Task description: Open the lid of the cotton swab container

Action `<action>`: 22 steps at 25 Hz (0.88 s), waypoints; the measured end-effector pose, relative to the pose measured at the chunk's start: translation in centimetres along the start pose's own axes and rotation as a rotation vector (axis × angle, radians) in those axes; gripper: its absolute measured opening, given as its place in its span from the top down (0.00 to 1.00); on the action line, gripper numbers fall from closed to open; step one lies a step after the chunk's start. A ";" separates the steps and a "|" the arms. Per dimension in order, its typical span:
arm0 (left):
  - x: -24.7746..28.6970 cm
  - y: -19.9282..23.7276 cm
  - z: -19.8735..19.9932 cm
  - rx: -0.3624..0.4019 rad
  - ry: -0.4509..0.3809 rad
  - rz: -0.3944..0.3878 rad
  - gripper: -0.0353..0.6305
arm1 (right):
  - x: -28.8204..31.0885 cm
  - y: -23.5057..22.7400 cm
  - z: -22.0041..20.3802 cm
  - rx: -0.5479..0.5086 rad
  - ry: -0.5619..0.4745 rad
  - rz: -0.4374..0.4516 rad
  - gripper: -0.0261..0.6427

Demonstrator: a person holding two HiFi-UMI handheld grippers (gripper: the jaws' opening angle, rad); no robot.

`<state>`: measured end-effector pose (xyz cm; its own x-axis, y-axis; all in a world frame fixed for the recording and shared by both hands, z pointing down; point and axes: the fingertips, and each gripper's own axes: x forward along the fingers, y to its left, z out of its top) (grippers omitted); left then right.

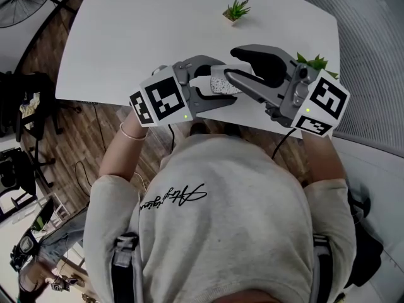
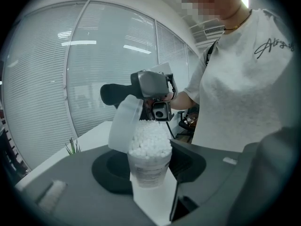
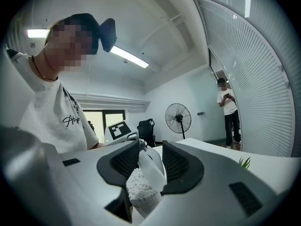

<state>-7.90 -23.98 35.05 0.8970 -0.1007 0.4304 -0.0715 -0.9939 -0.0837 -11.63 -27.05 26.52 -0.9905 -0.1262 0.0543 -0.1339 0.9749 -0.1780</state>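
Note:
I see a clear cotton swab container full of white swabs, held just above the near edge of the table. My left gripper is shut on its body. The translucent hinged lid stands flipped up and leans off the rim to one side. My right gripper comes in from the right with its black jaws on either side of that lid. The lid slants across the gap, and space shows between it and each pad.
The white table holds a small potted plant at the back and a second plant by my right gripper. A standing fan, an office chair and a person are further off in the room.

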 end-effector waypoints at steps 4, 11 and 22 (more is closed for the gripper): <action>0.0 -0.2 0.0 0.001 0.000 0.002 0.65 | 0.0 -0.9 0.5 0.005 -0.031 -0.047 0.74; -0.2 -0.9 0.0 0.003 -0.028 -0.003 0.65 | 0.2 -1.3 0.6 0.014 -0.050 -0.065 0.74; -0.3 -0.9 -0.1 -0.022 -0.062 0.028 0.65 | 0.7 -1.9 0.6 -0.006 -0.062 -0.106 0.75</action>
<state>-8.18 -23.05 35.05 0.9197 -0.1259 0.3718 -0.1054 -0.9916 -0.0751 -12.09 -29.08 26.28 -0.9708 -0.2396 0.0121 -0.2381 0.9565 -0.1687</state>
